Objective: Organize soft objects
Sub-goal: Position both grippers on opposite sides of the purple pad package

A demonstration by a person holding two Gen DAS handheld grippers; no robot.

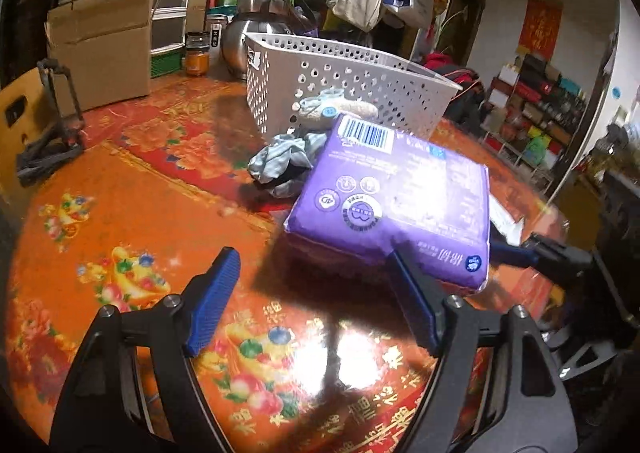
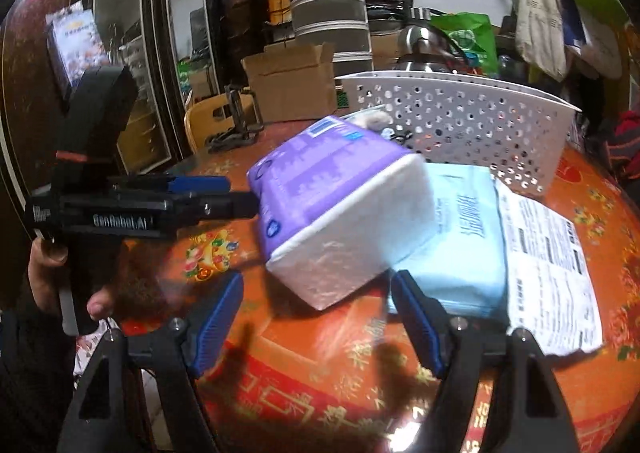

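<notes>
On the glossy red-and-gold patterned tabletop (image 1: 140,213), the purple plastic-wrapped tissue pack (image 2: 332,205) lies tilted, its far end propped on a flat light-blue tissue pack (image 2: 460,237). The left gripper (image 1: 311,255) is spread wide and grips nothing; its right fingertip sits at the pack's near edge. The right gripper (image 2: 318,276) is likewise spread wide, with nothing in it. Behind are a crumpled grey-blue cloth (image 1: 284,165) and a white perforated plastic basket (image 1: 360,89).
</notes>
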